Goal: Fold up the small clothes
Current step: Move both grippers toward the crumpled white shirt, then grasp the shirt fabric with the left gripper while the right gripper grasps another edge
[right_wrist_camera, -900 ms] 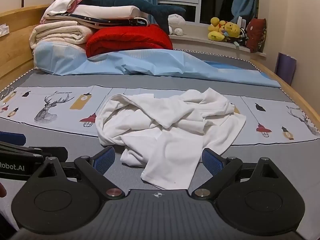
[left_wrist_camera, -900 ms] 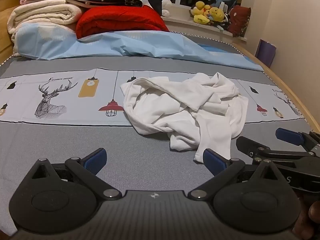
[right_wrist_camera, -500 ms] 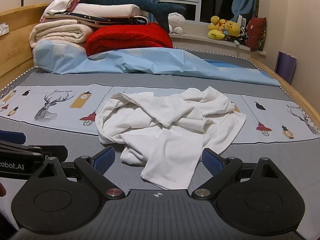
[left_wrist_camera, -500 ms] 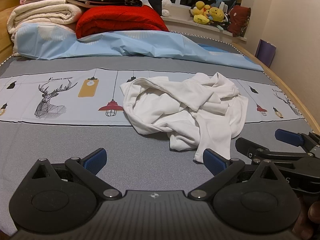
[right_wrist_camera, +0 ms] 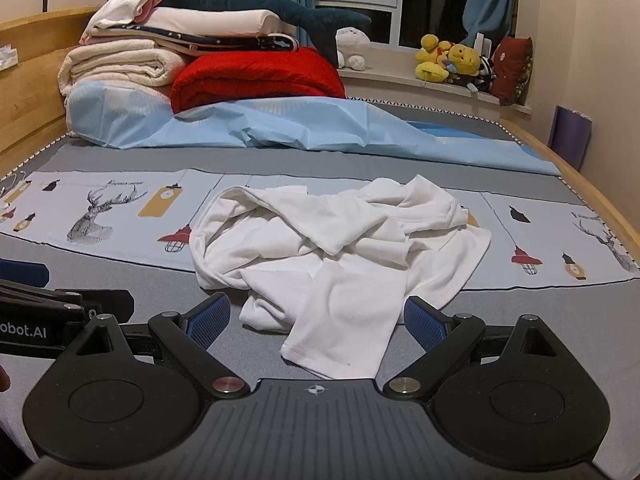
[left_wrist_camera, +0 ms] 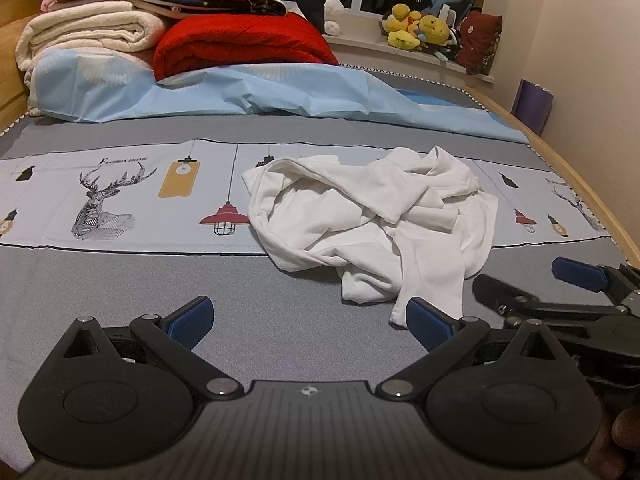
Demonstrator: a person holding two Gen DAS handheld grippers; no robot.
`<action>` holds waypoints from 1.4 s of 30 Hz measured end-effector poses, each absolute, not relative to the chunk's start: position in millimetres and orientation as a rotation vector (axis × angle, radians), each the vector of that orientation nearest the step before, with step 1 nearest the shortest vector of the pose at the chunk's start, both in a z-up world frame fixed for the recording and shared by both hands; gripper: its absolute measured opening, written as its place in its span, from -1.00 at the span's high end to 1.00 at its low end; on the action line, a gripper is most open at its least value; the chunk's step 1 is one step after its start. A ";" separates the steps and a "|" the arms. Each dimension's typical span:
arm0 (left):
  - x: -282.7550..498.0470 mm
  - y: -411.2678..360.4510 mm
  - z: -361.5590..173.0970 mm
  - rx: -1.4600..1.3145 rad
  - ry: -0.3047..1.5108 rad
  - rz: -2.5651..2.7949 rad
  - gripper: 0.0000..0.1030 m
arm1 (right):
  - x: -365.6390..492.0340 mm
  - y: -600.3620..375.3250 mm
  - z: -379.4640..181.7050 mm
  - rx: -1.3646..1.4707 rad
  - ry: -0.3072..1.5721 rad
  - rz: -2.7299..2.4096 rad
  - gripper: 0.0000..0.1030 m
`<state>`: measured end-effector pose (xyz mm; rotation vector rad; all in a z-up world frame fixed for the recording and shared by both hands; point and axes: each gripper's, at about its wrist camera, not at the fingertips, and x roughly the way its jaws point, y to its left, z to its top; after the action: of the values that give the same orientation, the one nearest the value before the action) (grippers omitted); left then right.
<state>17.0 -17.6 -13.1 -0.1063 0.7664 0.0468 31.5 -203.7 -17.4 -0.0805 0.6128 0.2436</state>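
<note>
bed with grey printed sheet (right_wrist_camera: 120,280): bears all | crumpled white cotton garment (right_wrist_camera: 340,248): mid-bed, untouched | left gripper (left_wrist_camera: 310,320): jaws wide apart, empty, near garment's hem | right gripper (right_wrist_camera: 316,322): jaws wide apart, hem lying between, unpinched

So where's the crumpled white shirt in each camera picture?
Left wrist view: the white shirt lies right of middle on the bed, beyond the right-hand fingertip.
Right wrist view: the white shirt lies in the middle, its near edge between the fingers.
Shared landmark: the red blanket behind.
</note>
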 end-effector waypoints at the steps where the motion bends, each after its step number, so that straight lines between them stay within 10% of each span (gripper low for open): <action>1: 16.2 -16.9 -12.7 -0.107 0.764 0.049 -0.99 | 31.5 -204.3 -16.6 -0.069 0.604 0.237 -0.83; 8: 9.0 -0.7 0.1 -0.124 0.711 0.064 -0.92 | 43.1 -233.3 -12.8 0.036 0.684 0.127 -0.80; 13: 24.9 25.9 11.3 -0.110 0.790 0.001 0.24 | 49.7 -260.6 -8.4 0.125 0.639 0.087 -0.26; 16: 47.4 39.9 18.9 -0.033 0.806 -0.050 0.59 | 65.7 -280.7 -3.7 0.181 0.634 0.090 -0.05; 32: 172.3 20.6 -102.1 -0.233 1.133 -0.330 0.54 | 198.1 -287.7 -124.8 0.199 1.134 0.213 -0.08; 42: 221.3 5.8 -137.0 -0.404 1.098 -0.304 -0.41 | 201.8 -268.8 -141.9 0.088 1.183 0.232 -0.01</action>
<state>221.3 5.8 -137.0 -0.4038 1.0975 -0.3041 201.8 -268.8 -141.9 0.0883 1.1831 0.2323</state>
